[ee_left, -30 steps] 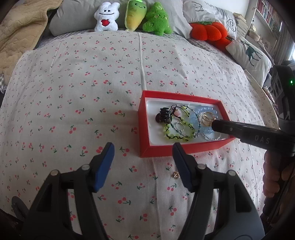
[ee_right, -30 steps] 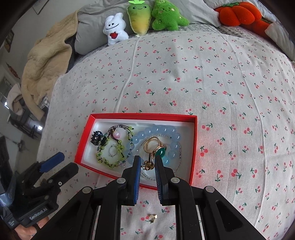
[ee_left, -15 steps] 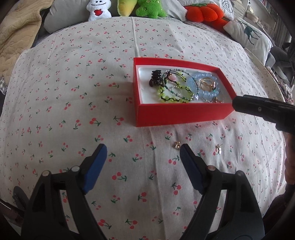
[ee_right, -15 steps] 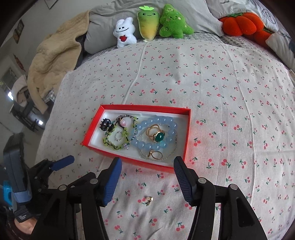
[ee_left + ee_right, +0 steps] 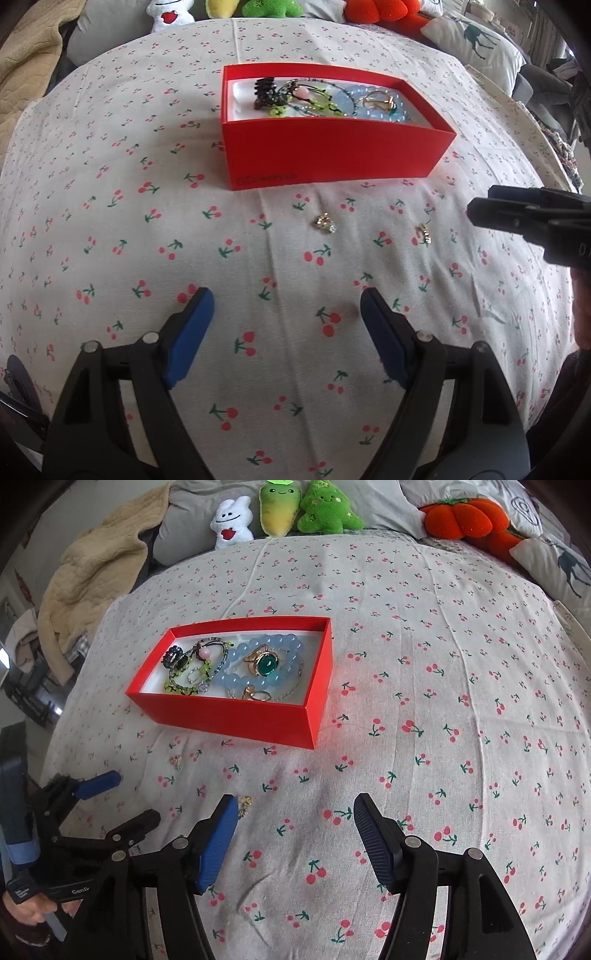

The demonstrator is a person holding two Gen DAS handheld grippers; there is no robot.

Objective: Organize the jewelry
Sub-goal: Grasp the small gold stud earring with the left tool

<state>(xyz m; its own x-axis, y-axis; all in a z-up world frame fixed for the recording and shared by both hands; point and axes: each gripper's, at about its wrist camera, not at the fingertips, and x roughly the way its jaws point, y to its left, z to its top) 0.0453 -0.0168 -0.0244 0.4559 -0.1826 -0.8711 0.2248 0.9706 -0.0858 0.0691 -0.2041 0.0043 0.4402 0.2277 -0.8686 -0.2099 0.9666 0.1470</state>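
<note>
Left wrist: my left gripper [image 5: 284,314], fingers apart and empty, aims at two earrings [image 5: 325,222] lying loose before the red box [image 5: 332,155]. Right wrist: my right gripper [image 5: 293,821], jaws opening, nothing between, nears one earring [image 5: 244,800] for boxing.

Cherry-print bed [image 5: 424,635], red box [image 5: 236,716], two loose earrings [image 5: 325,223], plush toys [image 5: 280,509]

only "gen" can be read, in white on the left tool [image 5: 96,780]; fainter print stays illegible.
</note>
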